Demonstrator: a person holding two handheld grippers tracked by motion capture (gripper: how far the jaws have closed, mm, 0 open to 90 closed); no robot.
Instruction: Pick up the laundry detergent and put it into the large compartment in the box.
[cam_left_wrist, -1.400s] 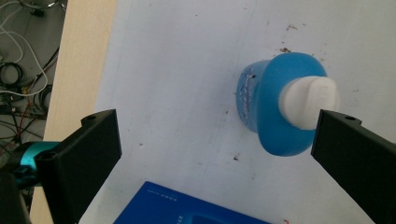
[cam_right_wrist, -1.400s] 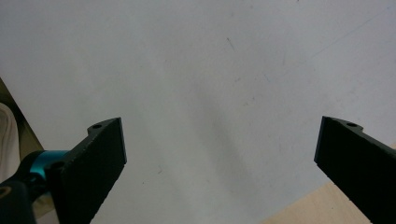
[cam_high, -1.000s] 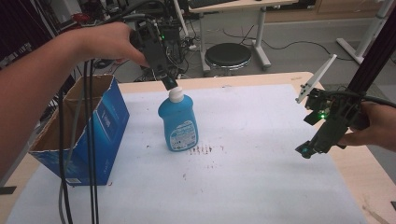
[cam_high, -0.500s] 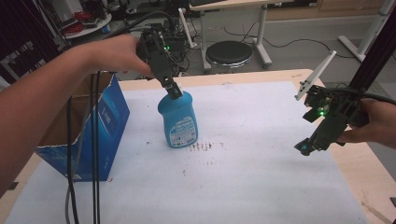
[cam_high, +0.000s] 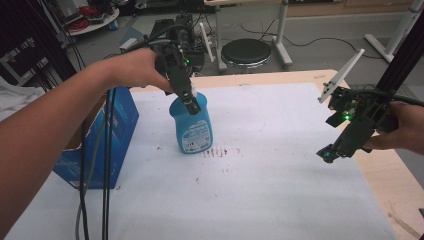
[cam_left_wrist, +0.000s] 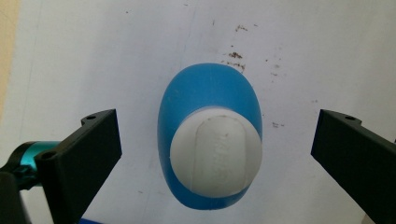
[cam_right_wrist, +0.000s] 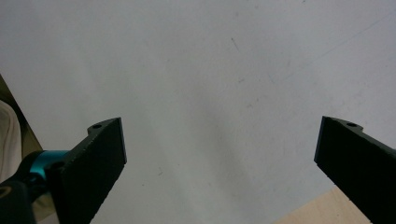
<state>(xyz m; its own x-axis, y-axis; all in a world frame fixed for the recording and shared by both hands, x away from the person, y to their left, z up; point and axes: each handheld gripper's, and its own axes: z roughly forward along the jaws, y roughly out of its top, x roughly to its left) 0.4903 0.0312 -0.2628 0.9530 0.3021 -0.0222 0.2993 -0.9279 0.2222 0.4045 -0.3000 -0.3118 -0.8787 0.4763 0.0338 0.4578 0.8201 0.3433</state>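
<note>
Both tongs wide open, empty; left tongs (cam_left_wrist: 212, 154) straddling upright blue bottle (cam_left_wrist: 209, 135), white-capped; right tongs (cam_right_wrist: 219, 163) well apart.

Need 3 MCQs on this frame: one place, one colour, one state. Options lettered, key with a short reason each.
1. Where does the blue bottle stand?
A. on the white table cover, right of the blue cardboard box
B. inside the box
C. on the stool

2. What colour is the bottle's cap?
A. red
B. white
C. black

3. How does the left gripper stand to the bottle?
A. shut on the cap
B. far off at the table's edge
C. open, a jaw on each side of the cap, not touching

Key:
1 A, the high view shows it upright on the cover beside the box.
2 B, the left gripper view looks down on a white cap.
3 C, that view shows gaps between both jaws and the cap.
</note>
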